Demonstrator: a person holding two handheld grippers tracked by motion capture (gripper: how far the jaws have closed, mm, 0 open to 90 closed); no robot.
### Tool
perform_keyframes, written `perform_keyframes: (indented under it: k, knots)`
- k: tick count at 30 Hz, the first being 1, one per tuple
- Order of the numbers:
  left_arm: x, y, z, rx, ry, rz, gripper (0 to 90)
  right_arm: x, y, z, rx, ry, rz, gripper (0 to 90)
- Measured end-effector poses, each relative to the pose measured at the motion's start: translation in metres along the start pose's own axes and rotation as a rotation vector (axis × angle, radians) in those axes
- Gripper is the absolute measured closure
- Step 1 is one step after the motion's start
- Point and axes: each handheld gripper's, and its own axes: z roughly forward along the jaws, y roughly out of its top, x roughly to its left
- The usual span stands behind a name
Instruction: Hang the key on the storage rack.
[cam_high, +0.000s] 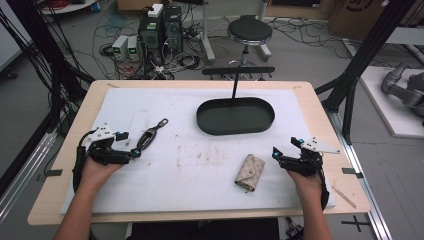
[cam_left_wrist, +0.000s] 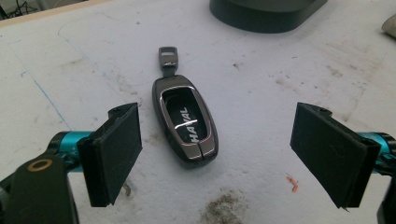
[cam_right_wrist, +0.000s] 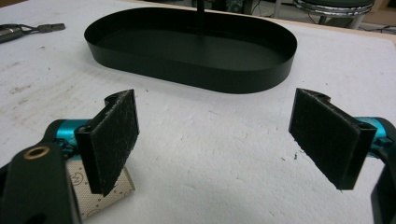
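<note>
A dark car key fob with a metal loop lies flat on the white mat, left of centre. My left gripper is open just short of the fob, its pads on either side of the fob's near end without touching. A beige patterned key pouch lies right of centre. My right gripper is open, close to the right of the pouch, facing the black oval tray.
The tray has a thin upright post with a crossbar on top. The mat is stained near its middle. Behind the table stand a stool, computer boxes and cables on the floor. A black frame leg rises at the right.
</note>
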Motion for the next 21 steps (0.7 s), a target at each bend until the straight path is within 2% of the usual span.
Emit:
perform_keyframes:
  k: [2, 6, 12, 16, 21]
  knots:
    - [-0.002, 0.006, 0.004, 0.009, -0.001, 0.023, 16.4, 0.000, -0.001, 0.001, 0.002, 0.003, 0.005, 16.4]
    - [-0.001, 0.016, 0.016, 0.042, -0.013, 0.039, 16.4, 0.000, -0.001, 0.002, 0.007, 0.004, 0.000, 16.4]
    - [0.005, 0.036, 0.037, 0.074, -0.010, 0.043, 16.5, 0.002, 0.000, 0.003, 0.011, 0.007, -0.007, 16.4]
    - [0.010, 0.044, 0.052, 0.094, -0.020, 0.036, 16.5, 0.002, -0.001, 0.004, 0.013, 0.007, -0.006, 16.4]
    - [0.018, 0.043, 0.073, 0.143, -0.014, 0.013, 16.5, 0.002, -0.001, 0.004, 0.011, -0.005, -0.003, 16.4]
